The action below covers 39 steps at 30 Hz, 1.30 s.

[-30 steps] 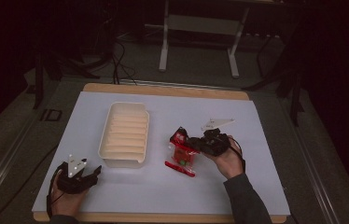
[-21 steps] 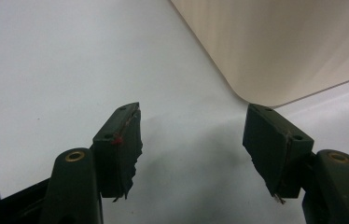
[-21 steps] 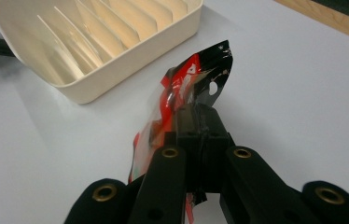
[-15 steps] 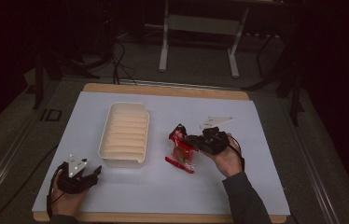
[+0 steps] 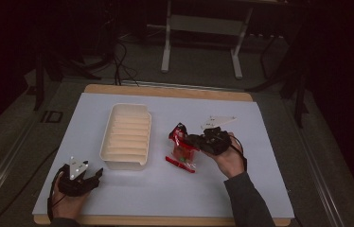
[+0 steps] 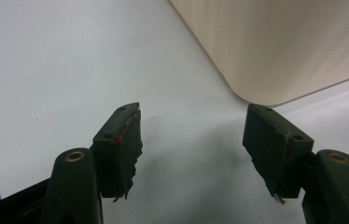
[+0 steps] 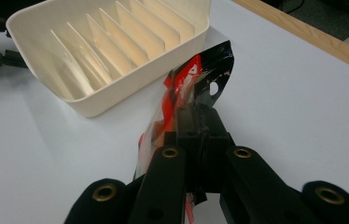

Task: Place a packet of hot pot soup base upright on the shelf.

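Note:
My right gripper (image 5: 195, 140) (image 7: 189, 122) is shut on a red, black and clear plastic packet (image 5: 181, 147) (image 7: 196, 77), pinching it near its top edge. The packet hangs tilted just right of the cream slotted tray (image 5: 127, 136) (image 7: 112, 46), its lower end at or near the white mat. At the front left of the mat my left gripper (image 5: 94, 174) (image 6: 192, 140) rests open, its jaws wide apart with nothing between them. They point toward the tray's near corner (image 6: 275, 46).
A white mat (image 5: 165, 189) covers the wooden table (image 5: 165, 90). The tray has several thin dividers. Beyond the table are metal stand legs (image 5: 199, 42) and cables on a dark floor. Bare mat lies between the two hands at the front.
The right gripper has turned the packet more upright and shifted it slightly; its lower end now trails toward the mat. The left gripper has stayed where it was.

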Each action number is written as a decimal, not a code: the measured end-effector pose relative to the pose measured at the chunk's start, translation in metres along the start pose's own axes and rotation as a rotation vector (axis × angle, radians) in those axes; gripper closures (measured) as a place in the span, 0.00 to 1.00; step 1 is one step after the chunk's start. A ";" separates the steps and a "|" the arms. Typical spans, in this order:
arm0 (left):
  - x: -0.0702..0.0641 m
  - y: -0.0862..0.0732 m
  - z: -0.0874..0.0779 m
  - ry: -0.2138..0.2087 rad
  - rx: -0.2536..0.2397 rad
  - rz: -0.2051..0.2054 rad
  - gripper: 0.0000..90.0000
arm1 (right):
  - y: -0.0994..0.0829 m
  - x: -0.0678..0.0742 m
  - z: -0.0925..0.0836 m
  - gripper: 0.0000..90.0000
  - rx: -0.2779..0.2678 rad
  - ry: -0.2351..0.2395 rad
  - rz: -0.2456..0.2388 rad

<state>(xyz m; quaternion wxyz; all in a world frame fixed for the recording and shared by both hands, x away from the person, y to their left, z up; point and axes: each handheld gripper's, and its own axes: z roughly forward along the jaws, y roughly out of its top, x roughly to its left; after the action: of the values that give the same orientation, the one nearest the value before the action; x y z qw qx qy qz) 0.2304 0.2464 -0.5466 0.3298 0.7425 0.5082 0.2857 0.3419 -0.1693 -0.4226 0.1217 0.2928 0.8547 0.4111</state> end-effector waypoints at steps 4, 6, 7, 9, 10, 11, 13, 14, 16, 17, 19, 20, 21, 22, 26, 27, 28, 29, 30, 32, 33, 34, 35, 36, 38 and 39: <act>0.000 0.000 0.000 0.001 0.005 0.001 0.41 | 0.003 0.001 -0.001 0.99 -0.005 0.002 -0.010; 0.000 0.000 0.000 -0.001 0.006 0.000 0.41 | 0.004 0.001 -0.001 0.99 -0.007 0.005 -0.009; 0.000 0.000 0.000 -0.001 0.006 0.000 0.41 | 0.004 0.001 -0.001 0.99 -0.009 0.006 -0.008; 0.000 0.000 0.000 -0.001 0.007 0.001 0.41 | 0.006 0.002 0.000 0.99 -0.013 0.007 -0.011; 0.000 0.000 0.000 -0.001 0.007 0.001 0.41 | 0.006 0.002 0.000 0.99 -0.015 0.009 -0.013; 0.000 0.000 0.001 -0.002 0.008 0.001 0.41 | 0.007 0.003 0.000 0.99 -0.016 0.010 -0.015; 0.000 0.000 0.001 -0.002 0.008 0.000 0.41 | 0.009 0.004 0.000 0.99 -0.021 0.012 -0.018; 0.000 0.000 0.001 -0.002 0.008 0.000 0.41 | 0.009 0.004 0.000 0.99 -0.021 0.012 -0.018; 0.000 0.000 0.001 -0.003 0.008 0.000 0.41 | 0.013 0.006 -0.001 0.99 -0.025 0.013 -0.026; 0.000 0.000 0.001 -0.003 0.008 0.000 0.41 | 0.013 0.006 -0.001 0.99 -0.025 0.013 -0.026; 0.000 0.000 0.001 -0.003 0.007 -0.002 0.41 | 0.015 0.007 0.000 0.99 -0.028 0.014 -0.029; 0.000 0.000 0.001 -0.003 0.007 -0.002 0.41 | 0.016 0.008 0.000 0.99 -0.028 0.014 -0.033; 0.000 0.000 0.001 -0.003 0.005 -0.003 0.41 | 0.017 0.008 0.000 0.99 -0.029 0.016 -0.035; 0.000 0.000 0.001 -0.003 0.005 -0.003 0.41 | 0.017 0.008 0.000 0.99 -0.029 0.016 -0.035; 0.000 0.000 0.001 -0.002 0.006 -0.001 0.41 | 0.019 0.010 0.001 0.99 -0.033 0.017 -0.042; 0.000 0.000 0.001 -0.003 0.006 -0.002 0.41 | 0.019 0.010 0.001 0.99 -0.034 0.018 -0.043; 0.000 0.000 0.001 -0.003 0.006 -0.002 0.41 | 0.020 0.011 0.001 0.99 -0.035 0.019 -0.043; 0.000 0.000 0.001 -0.002 0.006 -0.002 0.41 | 0.020 0.011 0.001 0.99 -0.035 0.019 -0.043; 0.000 0.000 0.001 -0.002 0.006 -0.002 0.41 | 0.021 0.011 0.001 0.99 -0.035 0.019 -0.045; 0.000 0.000 0.001 -0.003 0.006 -0.002 0.41 | 0.021 0.012 0.001 0.99 -0.036 0.019 -0.045; 0.000 0.000 0.001 -0.003 0.006 -0.002 0.41 | 0.023 0.012 0.001 0.99 -0.039 0.019 -0.049; 0.000 0.000 0.001 -0.003 0.006 -0.002 0.41 | 0.023 0.013 0.001 0.99 -0.038 0.020 -0.048; 0.000 0.000 0.001 -0.003 0.006 -0.002 0.41 | 0.024 0.013 0.001 0.99 -0.040 0.020 -0.049; 0.000 0.000 0.001 -0.004 0.007 -0.002 0.41 | 0.025 0.014 0.001 0.99 -0.040 0.021 -0.050; 0.000 0.000 0.001 -0.003 0.006 -0.001 0.41 | 0.025 0.014 0.001 0.99 -0.040 0.021 -0.055; 0.000 0.000 0.001 -0.003 0.006 -0.001 0.41 | 0.027 0.015 0.002 0.99 -0.043 0.022 -0.055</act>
<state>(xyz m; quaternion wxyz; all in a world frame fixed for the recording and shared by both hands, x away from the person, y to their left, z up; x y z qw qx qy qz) 0.2310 0.2460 -0.5471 0.3285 0.7437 0.5091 0.2826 0.3416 -0.1462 -0.4025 0.1296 0.2620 0.8547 0.4290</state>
